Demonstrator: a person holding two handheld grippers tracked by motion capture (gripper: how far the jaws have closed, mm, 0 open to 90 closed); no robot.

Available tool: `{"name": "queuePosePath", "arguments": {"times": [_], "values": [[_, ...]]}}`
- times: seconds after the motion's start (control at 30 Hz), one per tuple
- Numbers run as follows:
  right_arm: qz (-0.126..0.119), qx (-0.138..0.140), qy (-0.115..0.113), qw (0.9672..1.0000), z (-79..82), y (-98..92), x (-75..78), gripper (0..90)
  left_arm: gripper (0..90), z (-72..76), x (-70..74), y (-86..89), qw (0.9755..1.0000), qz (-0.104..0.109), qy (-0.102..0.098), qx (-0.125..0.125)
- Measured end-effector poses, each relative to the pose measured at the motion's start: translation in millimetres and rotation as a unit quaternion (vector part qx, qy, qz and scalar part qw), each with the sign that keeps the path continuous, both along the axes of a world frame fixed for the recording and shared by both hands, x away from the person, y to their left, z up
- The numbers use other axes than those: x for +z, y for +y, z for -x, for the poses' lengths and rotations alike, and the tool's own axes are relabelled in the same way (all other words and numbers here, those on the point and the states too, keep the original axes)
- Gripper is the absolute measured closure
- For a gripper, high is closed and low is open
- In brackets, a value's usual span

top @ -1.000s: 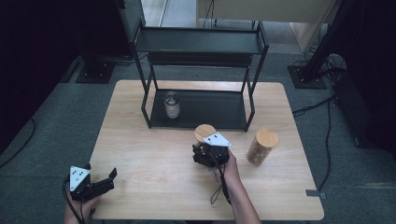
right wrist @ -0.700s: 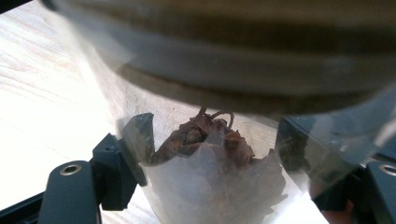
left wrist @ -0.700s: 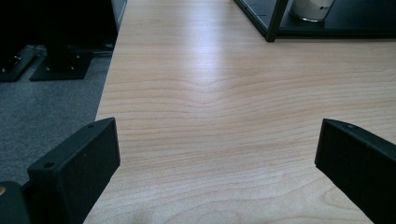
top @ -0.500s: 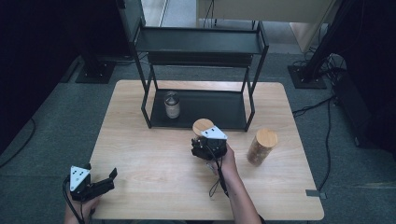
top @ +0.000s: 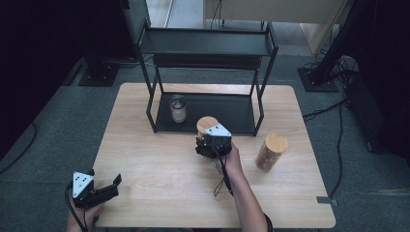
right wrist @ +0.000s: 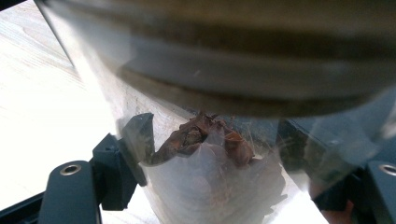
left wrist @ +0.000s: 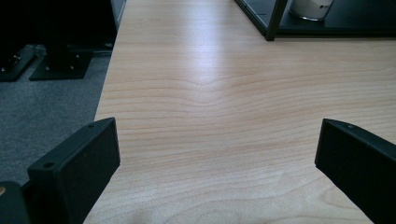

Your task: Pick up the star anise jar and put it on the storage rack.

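My right gripper [top: 211, 143] is shut on a clear jar with a round wooden lid [top: 207, 123], held just in front of the black shelf rack [top: 208, 44]. In the right gripper view the jar [right wrist: 210, 186] stands between both jaws, brown dried pieces inside and its lid rim across the top. A second wooden-lidded jar [top: 270, 151] stands on the table to the right. A small glass jar [top: 178, 108] sits on the rack's bottom shelf. My left gripper [top: 114, 185] rests open at the table's front left corner, jaws wide apart over bare wood [left wrist: 217, 154].
The light wooden table [top: 154, 159] has dark carpet around it. The rack's front leg [left wrist: 275, 18] and the small jar's base [left wrist: 310, 7] appear far off in the left gripper view. A cable trails from the right gripper along the forearm.
My right gripper has carried the jar a little up and left, closer to the rack's bottom shelf. The left gripper has stayed put.
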State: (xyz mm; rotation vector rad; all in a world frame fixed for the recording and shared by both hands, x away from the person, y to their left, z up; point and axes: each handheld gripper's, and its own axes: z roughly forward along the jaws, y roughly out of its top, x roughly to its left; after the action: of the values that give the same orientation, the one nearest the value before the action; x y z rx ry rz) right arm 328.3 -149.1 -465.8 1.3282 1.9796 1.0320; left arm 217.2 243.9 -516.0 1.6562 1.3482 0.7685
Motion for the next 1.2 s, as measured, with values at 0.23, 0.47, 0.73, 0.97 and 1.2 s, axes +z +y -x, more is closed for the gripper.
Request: {"name": "queuePosePath", "arguments": {"times": [0.23,0.47,0.73,0.97,1.2], "values": [[-0.001,-0.002,0.002,1.0000,-8.0,2.8,-1.0,25.3,0.2,0.1,0.0,-0.1,1.0000,0.000,-0.001,0.000],[-0.005,-0.005,0.003,1.0000,-15.4,3.8,-3.0,25.4,0.2,0.2,0.0,-0.2,1.0000,-0.001,-0.001,0.000],[-0.001,-0.008,0.007,0.9999,-24.1,6.4,-2.2,25.4,0.2,0.4,0.1,-0.2,1.0000,-0.002,-0.001,0.000],[-0.004,-0.016,0.011,0.9998,-31.1,5.1,-0.9,25.4,0.2,0.5,0.0,-0.3,1.0000,-0.002,-0.001,0.000],[-0.005,-0.018,0.011,0.9998,-36.8,3.8,4.0,25.4,0.2,0.6,0.1,-0.3,1.0000,-0.002,-0.002,0.000]]}}
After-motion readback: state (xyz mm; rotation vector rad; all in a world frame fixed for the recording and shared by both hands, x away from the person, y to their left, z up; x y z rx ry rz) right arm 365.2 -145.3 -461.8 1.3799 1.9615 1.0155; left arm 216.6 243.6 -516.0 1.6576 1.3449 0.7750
